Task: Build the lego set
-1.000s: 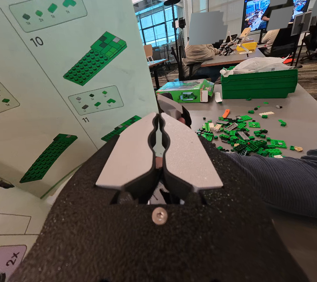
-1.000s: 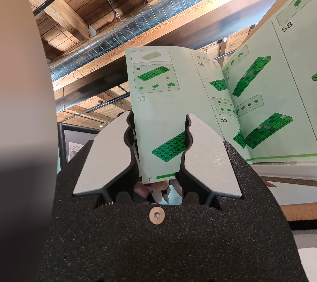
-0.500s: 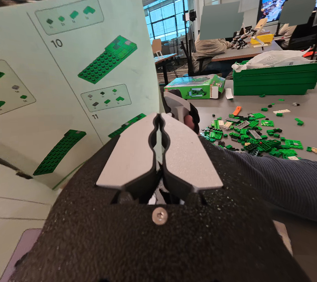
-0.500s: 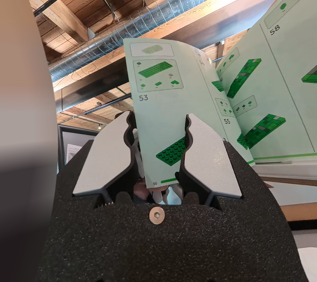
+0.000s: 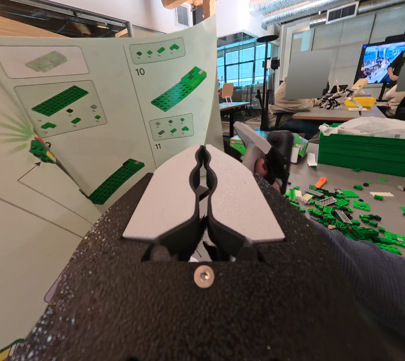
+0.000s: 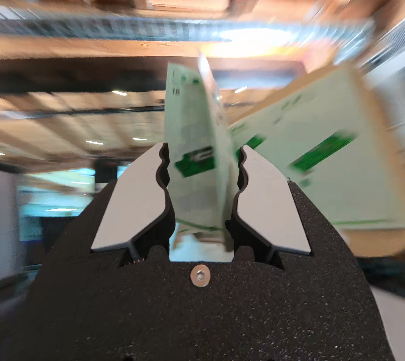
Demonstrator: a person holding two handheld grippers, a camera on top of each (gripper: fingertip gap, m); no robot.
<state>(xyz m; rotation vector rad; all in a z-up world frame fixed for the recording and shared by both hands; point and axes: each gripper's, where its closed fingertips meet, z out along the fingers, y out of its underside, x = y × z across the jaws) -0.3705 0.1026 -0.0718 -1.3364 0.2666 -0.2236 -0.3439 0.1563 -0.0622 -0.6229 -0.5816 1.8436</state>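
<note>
Above the grey table [image 5: 328, 177], an open instruction booklet [image 5: 105, 122] stands upright.
The left gripper [image 5: 203, 149] is pinched shut on its page edge; the right gripper [image 6: 203, 148] gapes, 1 blurred page between its 2 fingers. Green lego pieces [image 5: 341, 212] litter the table.

instruction booklet [image 5: 105, 122]: pale green, open, upright, pages curved | loose bricks [image 5: 341, 212]: mostly green, scattered on table

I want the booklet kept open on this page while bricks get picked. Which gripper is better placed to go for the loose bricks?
Probably the right gripper: it is open, with a loose booklet page between its fingers. The left gripper is shut on the instruction booklet, propping it up beside the brick pile.
</note>
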